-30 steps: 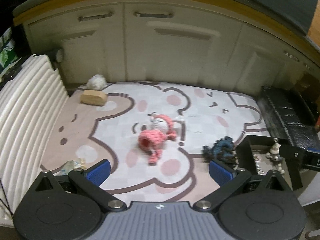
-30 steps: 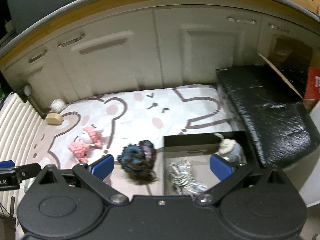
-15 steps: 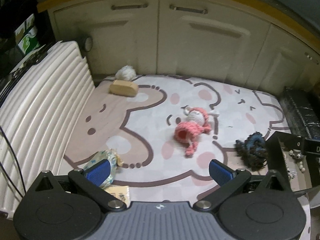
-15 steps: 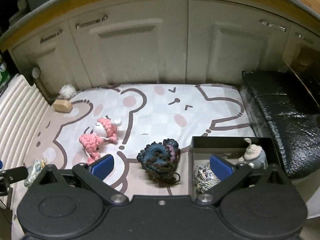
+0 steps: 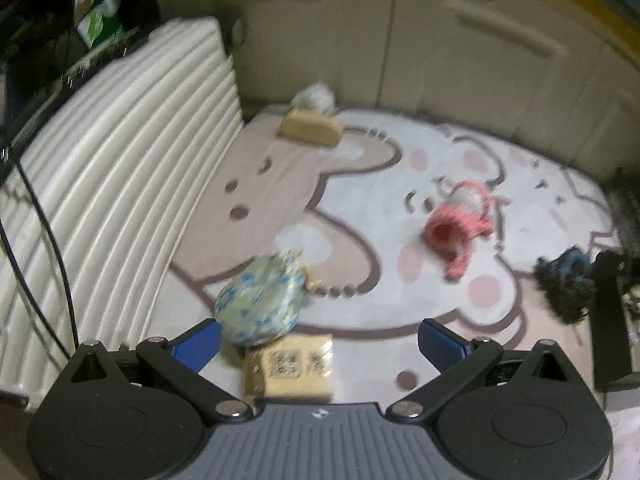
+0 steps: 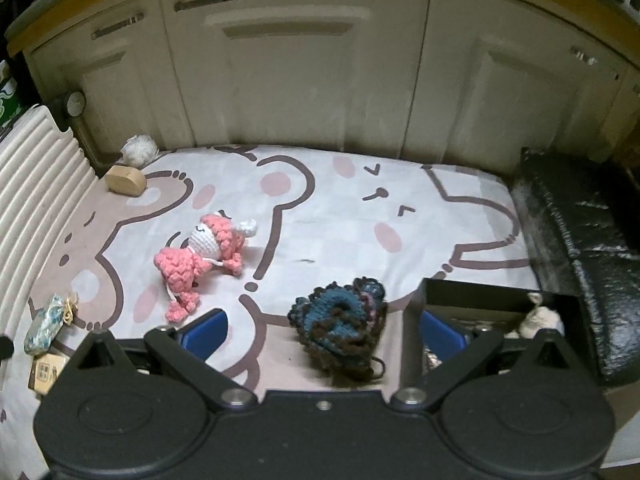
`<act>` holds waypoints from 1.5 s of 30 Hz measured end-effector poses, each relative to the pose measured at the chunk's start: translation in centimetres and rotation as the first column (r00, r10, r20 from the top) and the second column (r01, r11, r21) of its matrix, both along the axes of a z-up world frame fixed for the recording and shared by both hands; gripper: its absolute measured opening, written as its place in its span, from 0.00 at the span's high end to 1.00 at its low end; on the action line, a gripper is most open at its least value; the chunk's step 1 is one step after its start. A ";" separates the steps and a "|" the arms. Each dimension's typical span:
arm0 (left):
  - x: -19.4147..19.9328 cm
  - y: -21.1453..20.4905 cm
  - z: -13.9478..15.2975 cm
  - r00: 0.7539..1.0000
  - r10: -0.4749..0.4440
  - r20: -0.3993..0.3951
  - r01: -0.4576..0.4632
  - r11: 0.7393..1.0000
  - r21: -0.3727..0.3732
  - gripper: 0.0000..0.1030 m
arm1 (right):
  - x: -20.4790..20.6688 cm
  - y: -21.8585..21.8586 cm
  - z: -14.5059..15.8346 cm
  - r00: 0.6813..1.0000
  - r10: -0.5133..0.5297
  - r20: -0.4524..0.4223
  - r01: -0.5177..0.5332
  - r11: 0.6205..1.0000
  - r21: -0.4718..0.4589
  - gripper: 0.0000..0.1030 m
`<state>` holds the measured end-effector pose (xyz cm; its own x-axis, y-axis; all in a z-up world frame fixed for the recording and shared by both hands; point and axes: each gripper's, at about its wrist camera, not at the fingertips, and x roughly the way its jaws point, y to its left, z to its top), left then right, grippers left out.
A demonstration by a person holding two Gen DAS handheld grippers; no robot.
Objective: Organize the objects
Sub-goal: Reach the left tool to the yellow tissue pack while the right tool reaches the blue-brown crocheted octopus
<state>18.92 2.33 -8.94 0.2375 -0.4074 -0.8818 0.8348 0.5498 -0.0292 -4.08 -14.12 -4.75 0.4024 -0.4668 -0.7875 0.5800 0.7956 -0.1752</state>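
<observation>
Closer to the pouch [image 5: 260, 300] now, both tongs spread; black box [image 6: 496, 300] holds a cream figure [image 6: 540, 318].

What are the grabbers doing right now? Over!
Left gripper open, empty, over the blue-patterned pouch. Right gripper open, empty, near the dark crochet piece. Nothing blocking.

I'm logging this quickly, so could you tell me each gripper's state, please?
Left gripper: open, holding nothing.
Right gripper: open, holding nothing.
</observation>
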 end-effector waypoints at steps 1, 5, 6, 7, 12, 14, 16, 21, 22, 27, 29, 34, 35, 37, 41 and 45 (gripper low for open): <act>0.3 0.1 -0.5 1.000 0.005 -0.008 -0.005 1.000 0.017 0.00 | 0.1 -0.2 -0.3 1.000 0.002 0.006 -0.002 1.000 0.013 0.00; 1.1 0.4 -2.0 0.999 -0.010 -0.038 0.013 0.997 0.070 0.00 | 0.7 -1.2 -1.7 1.000 -0.012 0.010 0.011 0.998 0.055 0.00; 1.3 0.5 -2.4 0.999 -0.013 -0.050 0.017 0.997 0.081 0.00 | 0.9 -1.4 -2.1 1.000 -0.018 0.009 0.017 0.998 0.062 0.00; 1.4 0.5 -2.7 0.998 -0.016 -0.062 0.022 0.996 0.091 0.00 | 1.0 -1.5 -2.3 1.000 -0.024 0.009 0.023 0.998 0.066 0.00; 1.9 0.4 -4.6 0.995 -0.021 -0.098 0.035 0.989 0.145 0.00 | 1.7 -2.3 -3.7 1.000 -0.029 -0.010 0.030 0.997 0.065 0.00; 2.1 0.2 -5.3 0.994 -0.026 -0.108 0.044 0.986 0.163 0.00 | 1.9 -2.7 -4.2 0.999 -0.042 -0.026 0.044 0.997 0.068 0.06; 2.2 0.0 -5.8 0.992 -0.030 -0.125 0.052 0.983 0.174 0.01 | 2.1 -3.1 -4.7 0.998 -0.044 -0.035 0.047 0.996 0.079 0.17; 2.2 -0.5 -7.1 0.989 -0.041 -0.144 0.070 0.977 0.200 0.02 | 2.8 -3.6 -6.0 0.997 -0.027 -0.066 0.034 0.995 0.099 0.19; 2.2 -0.6 -7.3 0.989 -0.044 -0.144 0.074 0.976 0.206 0.02 | 2.9 -3.6 -6.3 0.996 -0.026 -0.080 0.034 0.995 0.092 0.21; 2.3 -1.0 -8.5 0.987 -0.058 -0.152 0.093 0.968 0.235 0.07 | 3.5 -3.8 -7.3 0.994 -0.026 -0.109 0.035 0.996 0.078 0.22; 2.4 -1.1 -8.9 0.988 -0.065 -0.143 0.099 0.963 0.251 0.07 | 3.7 -3.8 -7.8 0.991 -0.031 -0.127 0.038 0.998 0.058 0.22; 2.9 -1.5 -9.6 0.987 -0.066 -0.147 0.103 0.960 0.262 0.09 | 4.3 -3.5 -9.2 0.980 -0.020 -0.198 0.021 1.000 0.006 0.29; 2.9 -1.5 -9.7 0.986 -0.065 -0.151 0.103 0.960 0.262 0.10 | 4.3 -3.6 -9.3 0.979 -0.017 -0.204 0.017 1.000 0.000 0.30; 3.0 -1.6 -9.9 0.985 -0.067 -0.162 0.108 0.959 0.262 0.16 | 4.5 -3.6 -9.6 0.973 -0.020 -0.231 0.016 1.000 -0.019 0.37; 2.9 -1.8 -10.2 0.985 -0.072 -0.156 0.113 0.955 0.273 0.26 | 4.6 -3.8 -9.8 0.964 -0.012 -0.266 0.002 0.999 -0.037 0.46; 3.2 -1.7 -10.2 0.985 -0.066 -0.162 0.107 0.959 0.264 0.28 | 4.5 -4.0 -9.3 0.967 -0.012 -0.253 0.008 1.000 -0.019 0.53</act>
<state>22.12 0.63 -19.15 0.0681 -0.1617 -0.9845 0.8770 0.4802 -0.0182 0.46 -18.16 -14.00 0.1863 -0.4844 -0.8548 0.5228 0.7855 -0.3312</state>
